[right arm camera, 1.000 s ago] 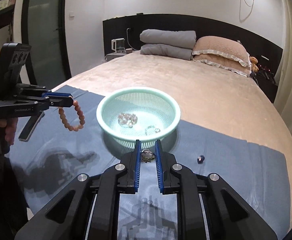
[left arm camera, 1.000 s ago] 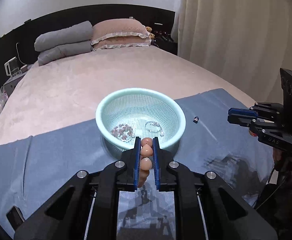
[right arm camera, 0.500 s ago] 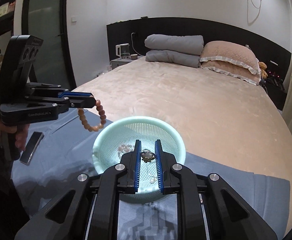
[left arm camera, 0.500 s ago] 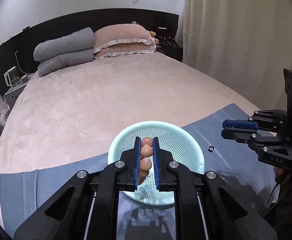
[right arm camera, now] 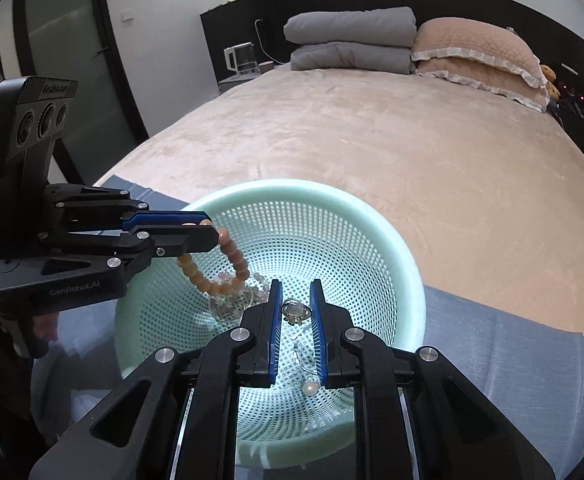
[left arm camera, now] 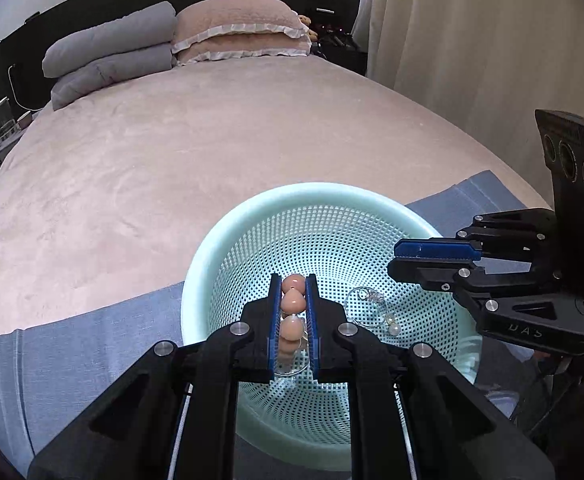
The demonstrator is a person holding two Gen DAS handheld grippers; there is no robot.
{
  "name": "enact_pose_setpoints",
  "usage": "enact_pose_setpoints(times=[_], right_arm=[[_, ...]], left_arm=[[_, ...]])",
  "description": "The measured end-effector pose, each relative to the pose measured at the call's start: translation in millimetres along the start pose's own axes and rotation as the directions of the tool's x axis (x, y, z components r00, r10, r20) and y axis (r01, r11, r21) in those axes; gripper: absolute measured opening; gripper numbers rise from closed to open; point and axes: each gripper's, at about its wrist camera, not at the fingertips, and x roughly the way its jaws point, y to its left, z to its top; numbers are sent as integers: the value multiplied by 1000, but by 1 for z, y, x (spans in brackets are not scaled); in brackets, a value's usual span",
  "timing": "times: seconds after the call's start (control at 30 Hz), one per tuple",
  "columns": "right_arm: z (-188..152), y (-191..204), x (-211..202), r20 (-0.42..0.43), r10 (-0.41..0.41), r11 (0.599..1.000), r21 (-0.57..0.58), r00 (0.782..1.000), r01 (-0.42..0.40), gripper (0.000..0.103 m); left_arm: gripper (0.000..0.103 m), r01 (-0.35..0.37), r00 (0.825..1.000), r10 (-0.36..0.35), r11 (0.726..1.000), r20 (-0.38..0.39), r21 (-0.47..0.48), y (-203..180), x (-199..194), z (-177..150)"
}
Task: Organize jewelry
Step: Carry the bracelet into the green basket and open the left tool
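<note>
A mint green perforated basket (left arm camera: 228, 248) (right arm camera: 372, 220) sits on a blue cloth on the bed. My left gripper (left arm camera: 294, 282) (right arm camera: 206, 232) is shut on a tan bead bracelet (left arm camera: 292, 300) (right arm camera: 212, 276) and holds it over the basket. My right gripper (right arm camera: 295, 286) (left arm camera: 394, 258) is shut on a small silver ring (right arm camera: 295, 311), also above the basket's inside. A silver bracelet with pearls (left arm camera: 368, 312) and a pale bead bracelet (right arm camera: 260, 282) lie on the basket's bottom.
The blue cloth (left arm camera: 72, 360) (right arm camera: 512, 360) covers the near part of the beige bed (left arm camera: 192, 140). Grey folded blankets (right arm camera: 352, 44) and pink pillows (right arm camera: 476, 52) lie at the headboard. A curtain (left arm camera: 472, 40) hangs at the right. A kettle (right arm camera: 240, 58) stands on a nightstand.
Both grippers have moved forward and down over the basket, each keeping its hold. The basket now fills much more of both views.
</note>
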Motion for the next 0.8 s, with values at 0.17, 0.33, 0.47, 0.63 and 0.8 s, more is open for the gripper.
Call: enact_pose_setpoints(times=[0.17,0.33,0.47,0.63,0.8], right_arm=[[-3,-1,9,-10,7,1000,6,1000,-7,13],[-3,-2,11,-31,24,1000,16,999,-24,14],[-3,-5,5,-22,19,1000,25,1000,-19,16],[-3,-4,-14,19,-8,1000,14,1000,7,49],[-7,0,-52,94,-47,999,18,994,46,77]], left_arm=[[12,2,1000,-2,1000,-11,-10,4,6,-7],[12,5,1000,-5,1000,-8,-18,4,4,-8],[12,-4,1000,4,1000,13,-19,5,-3,-7],[26,-7,999,7,1000,49,0,-2,-21,-6],[82,-72,984,73,997,161,-17,-7,-61,-7]])
